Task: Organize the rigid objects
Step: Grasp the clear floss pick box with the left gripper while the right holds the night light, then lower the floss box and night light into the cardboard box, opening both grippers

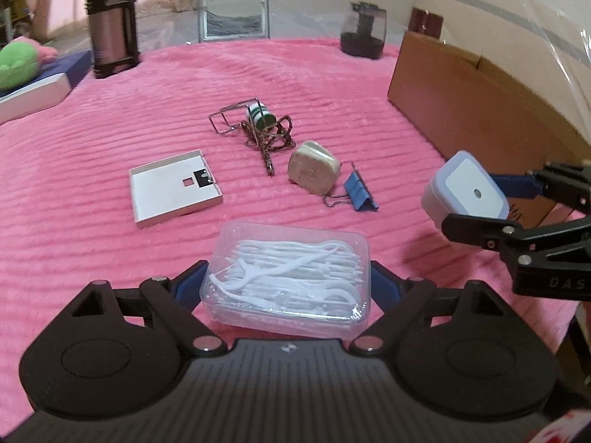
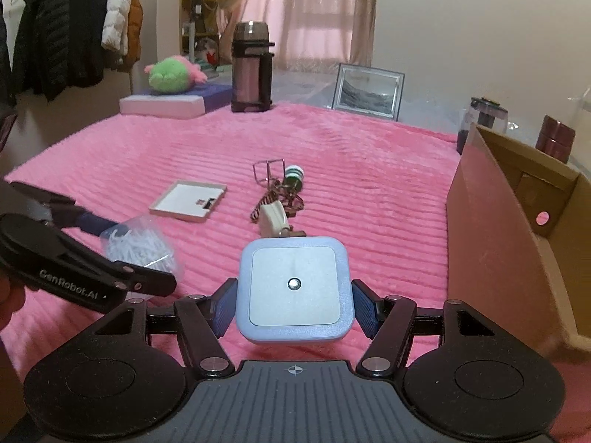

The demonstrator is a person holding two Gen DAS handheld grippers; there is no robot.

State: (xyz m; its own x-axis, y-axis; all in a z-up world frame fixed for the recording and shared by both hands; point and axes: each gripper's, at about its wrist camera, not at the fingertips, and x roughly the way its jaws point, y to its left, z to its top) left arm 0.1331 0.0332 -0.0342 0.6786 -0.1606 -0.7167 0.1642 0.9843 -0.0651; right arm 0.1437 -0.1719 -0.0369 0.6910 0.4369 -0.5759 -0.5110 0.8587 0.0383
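We see a bed covered by a ribbed pink plush blanket [image 1: 332,85], with curtains and hanging coats in the room behind. Along its right edge stands an open brown cardboard box [image 2: 517,229]; its inside is mostly hidden from us.

Our left gripper [image 1: 288,280] pinches a clear plastic lidded box [image 1: 291,277] filled with white floss picks [image 1: 295,265], blue pads pressed on both short sides, the box near the bed's front edge. Our right gripper [image 2: 293,306] clamps a pale blue square night-light plug [image 2: 293,288] by its sides, close to the cardboard box wall.

On the middle of the blanket lie a shallow white square tray lid [image 1: 175,192], a wire frame [image 1: 229,118] tangled with a brown chain and a small green-and-white roll [image 1: 260,116], a cream rounded plug [image 1: 314,171] and, just beside it, a blue binder clip [image 1: 360,193].

At the far edge stand a brown thermos flask [image 1: 110,22], a framed picture [image 1: 234,16] and a dark jar [image 1: 364,33].
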